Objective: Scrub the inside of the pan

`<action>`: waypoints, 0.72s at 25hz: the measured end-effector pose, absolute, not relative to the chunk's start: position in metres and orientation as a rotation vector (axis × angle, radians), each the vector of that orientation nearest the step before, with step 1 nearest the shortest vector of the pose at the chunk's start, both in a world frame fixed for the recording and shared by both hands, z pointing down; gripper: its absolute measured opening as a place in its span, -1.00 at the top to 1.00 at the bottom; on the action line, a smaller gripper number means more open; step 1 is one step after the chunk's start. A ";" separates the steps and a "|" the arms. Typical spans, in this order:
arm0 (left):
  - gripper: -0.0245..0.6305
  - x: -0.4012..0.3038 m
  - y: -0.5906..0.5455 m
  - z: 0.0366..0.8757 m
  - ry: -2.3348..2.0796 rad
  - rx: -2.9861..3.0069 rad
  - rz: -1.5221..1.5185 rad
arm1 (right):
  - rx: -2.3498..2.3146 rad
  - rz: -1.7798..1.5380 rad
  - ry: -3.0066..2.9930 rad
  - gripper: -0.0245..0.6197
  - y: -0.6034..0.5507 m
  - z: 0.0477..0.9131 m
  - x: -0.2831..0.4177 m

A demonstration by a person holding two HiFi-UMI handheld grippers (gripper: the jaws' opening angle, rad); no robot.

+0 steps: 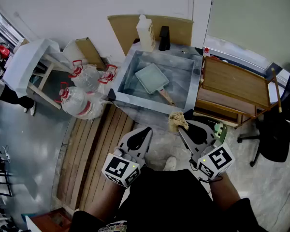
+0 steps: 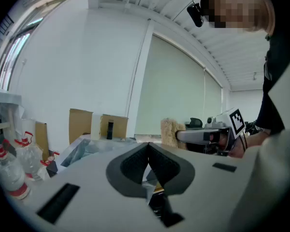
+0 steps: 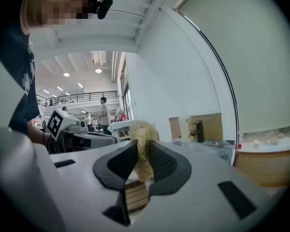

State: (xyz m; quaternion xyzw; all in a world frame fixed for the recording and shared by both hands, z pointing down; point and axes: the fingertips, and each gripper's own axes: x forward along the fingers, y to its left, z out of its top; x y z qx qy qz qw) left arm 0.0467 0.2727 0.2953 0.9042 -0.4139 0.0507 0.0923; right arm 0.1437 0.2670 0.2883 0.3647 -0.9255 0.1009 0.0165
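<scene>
A pale green rectangular pan (image 1: 152, 78) with a wooden handle lies inside a steel sink (image 1: 130, 98) ahead of me. My right gripper (image 1: 179, 124) is shut on a tan fibrous scrubber (image 1: 176, 120), held in the air short of the sink's near rim; the scrubber (image 3: 141, 144) stands pinched between its jaws in the right gripper view. My left gripper (image 1: 148, 130) is shut and holds nothing, level with the right one and just left of it. From the left gripper view I see the scrubber (image 2: 170, 132) at the tip of the right gripper (image 2: 181, 136).
A white bottle (image 1: 145, 32) and a black object (image 1: 164, 38) stand at the sink's far edge before a cardboard sheet. A wooden cabinet (image 1: 234, 90) stands right of the sink. Clear water jugs with red caps (image 1: 79, 98) lie to the left. Wooden planks (image 1: 96, 149) cover the floor below.
</scene>
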 end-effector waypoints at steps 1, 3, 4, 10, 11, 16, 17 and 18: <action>0.90 0.048 0.274 0.296 -1.227 2.684 0.149 | 1.133 0.314 -2.877 0.68 0.268 0.289 0.144; 0.90 0.049 0.275 0.296 -1.226 2.679 0.148 | 1.132 0.315 -2.876 0.68 0.269 0.290 0.146; 0.90 0.050 0.276 0.296 -1.227 2.674 0.149 | 1.133 0.315 -2.877 0.68 0.270 0.290 0.146; 0.90 0.050 0.274 0.295 -1.237 2.676 0.161 | 1.107 0.297 -2.904 0.68 0.270 0.285 0.146; 0.90 0.051 0.274 0.294 -1.240 2.670 0.167 | 1.104 0.297 -2.907 0.68 0.270 0.284 0.147; 0.90 0.050 0.270 0.291 -1.253 2.675 0.161 | 1.100 0.288 -2.914 0.68 0.264 0.280 0.148; 0.90 0.050 0.268 0.291 -1.256 2.675 0.159 | 1.099 0.283 -2.914 0.68 0.262 0.279 0.148; 0.90 0.049 0.267 0.291 -1.260 2.673 0.158 | 1.098 0.278 -2.914 0.68 0.260 0.279 0.148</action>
